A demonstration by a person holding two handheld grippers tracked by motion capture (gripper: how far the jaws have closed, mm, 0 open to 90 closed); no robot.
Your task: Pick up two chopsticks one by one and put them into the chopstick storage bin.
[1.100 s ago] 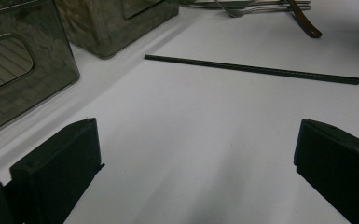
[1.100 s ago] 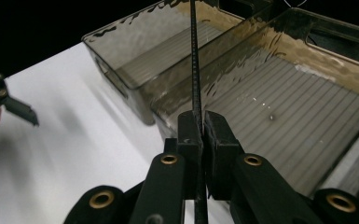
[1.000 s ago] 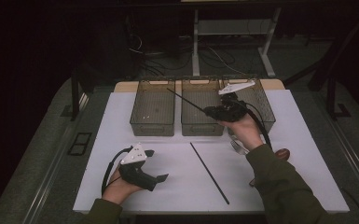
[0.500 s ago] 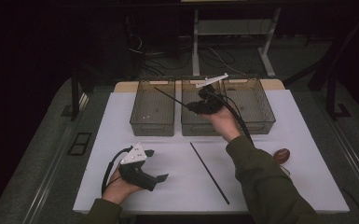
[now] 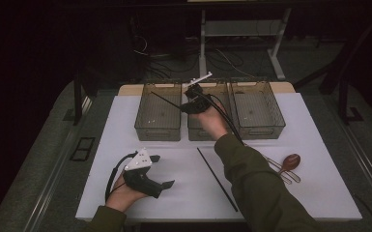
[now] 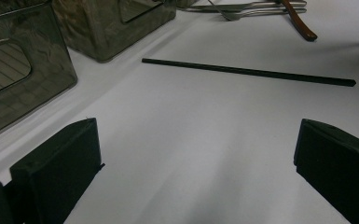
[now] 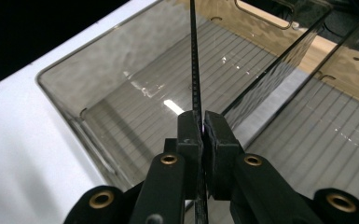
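My right gripper is shut on a thin black chopstick. It hovers above the wall between the left bin and the middle bin, and the stick's far end reaches out over the left bin. A second black chopstick lies flat on the white table top. My left gripper rests at the front left with its jaws wide open and nothing between them.
A third smoky plastic bin stands at the back right. A wooden spoon and metal forks lie on the right of the white top. The floor around is dark.
My right hand has carried the chopstick leftward along the row of bins, from near the right bin to the left and middle bins. The left gripper has stayed put.
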